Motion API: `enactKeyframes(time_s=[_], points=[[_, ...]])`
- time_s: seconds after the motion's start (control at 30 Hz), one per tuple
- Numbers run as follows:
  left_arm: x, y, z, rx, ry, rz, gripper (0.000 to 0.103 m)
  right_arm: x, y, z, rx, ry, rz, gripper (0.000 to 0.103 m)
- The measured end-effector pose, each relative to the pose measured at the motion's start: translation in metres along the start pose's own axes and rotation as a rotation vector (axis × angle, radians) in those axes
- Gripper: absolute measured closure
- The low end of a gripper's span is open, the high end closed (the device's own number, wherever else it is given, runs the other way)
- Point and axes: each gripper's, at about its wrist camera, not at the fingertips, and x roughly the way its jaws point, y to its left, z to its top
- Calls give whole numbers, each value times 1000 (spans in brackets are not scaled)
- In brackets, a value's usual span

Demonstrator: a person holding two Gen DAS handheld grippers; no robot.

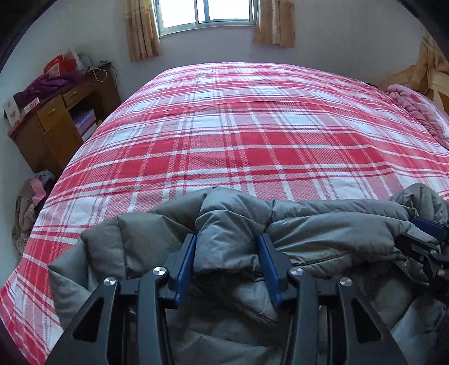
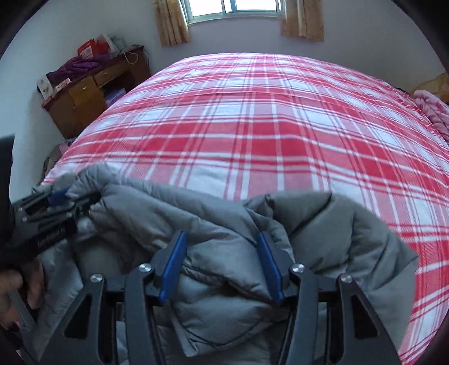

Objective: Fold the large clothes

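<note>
One grey padded jacket lies bunched at the near edge of one bed, which is covered by a red-and-white plaid spread; in both wrist views the jacket fills the 6 o'clock part of the frame, with bare plaid beyond it toward 12 o'clock.

Two grippers are at work on it. The left gripper points steeply down, its two blue-padded fingers standing about half apart with a puffed fold of the jacket filling the gap and touching both pads. The right gripper stands likewise, its two blue fingers roughly half apart around a thick ridge of the same jacket, fabric against both pads.

Each gripper also shows in the other's view: the right at 3 o'clock in the left wrist view, the left at 9 o'clock in the right wrist view, where one hand holds its handle.

Surroundings: one window at 12 o'clock, flanked by two tan curtains; one wooden bench at 10 o'clock carrying one purple garment and several boxes; one pink blanket at 2 o'clock on the bed's far side; one heap of clothes at 9 o'clock beside the bed.
</note>
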Motion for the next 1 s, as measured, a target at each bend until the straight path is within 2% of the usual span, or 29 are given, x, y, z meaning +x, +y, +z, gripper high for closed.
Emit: enactKeyframes(time_s=[0.6,1.0], points=[[7,2,-13,-35,-21,-9,56,25,6,-6,-73,-5,-87,49],[8,-1,-13,-20,-22,7,56,27,6,-7,-74,-12,-100,49]])
